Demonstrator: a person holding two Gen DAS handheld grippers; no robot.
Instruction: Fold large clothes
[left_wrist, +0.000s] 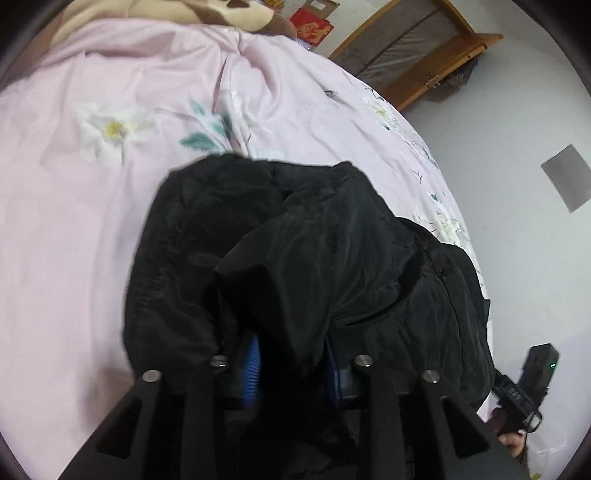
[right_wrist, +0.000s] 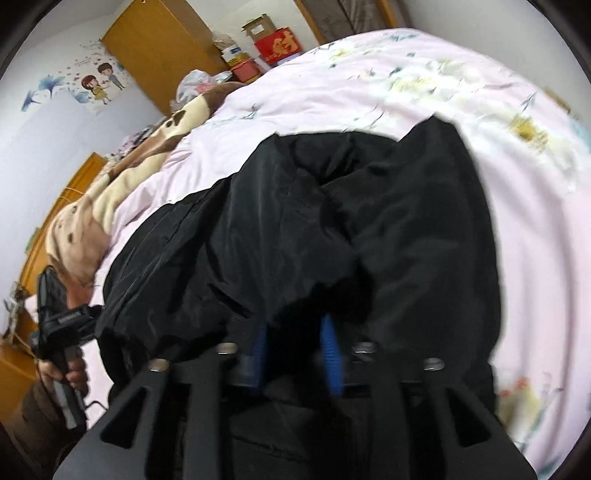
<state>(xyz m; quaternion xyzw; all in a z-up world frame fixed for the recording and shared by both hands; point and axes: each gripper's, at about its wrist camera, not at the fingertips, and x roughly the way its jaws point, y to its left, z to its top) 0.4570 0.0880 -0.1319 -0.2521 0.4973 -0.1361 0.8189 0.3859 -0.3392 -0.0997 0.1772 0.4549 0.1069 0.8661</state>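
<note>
A bulky black jacket (left_wrist: 332, 258) lies bunched on the pink floral bedsheet (left_wrist: 92, 221), near the bed's edge. My left gripper (left_wrist: 291, 354) is at its near hem. Its blue pads (left_wrist: 251, 369) stand apart, and a fold of black cloth hangs loosely between them. In the right wrist view the same jacket (right_wrist: 369, 221) spreads over the sheet (right_wrist: 369, 81). My right gripper (right_wrist: 293, 343) is also at the hem, its blue pads (right_wrist: 330, 362) apart with dark cloth in the gap. The cloth hides the fingertips of both grippers.
A beige and brown blanket (right_wrist: 110, 192) lies along the far side of the bed. A wooden wardrobe (right_wrist: 159, 40) and red boxes (right_wrist: 277, 44) stand beyond it. A wooden frame (left_wrist: 424, 48) leans by the pale floor (left_wrist: 517, 110). A person's hand (right_wrist: 70, 369) holds the other gripper's handle.
</note>
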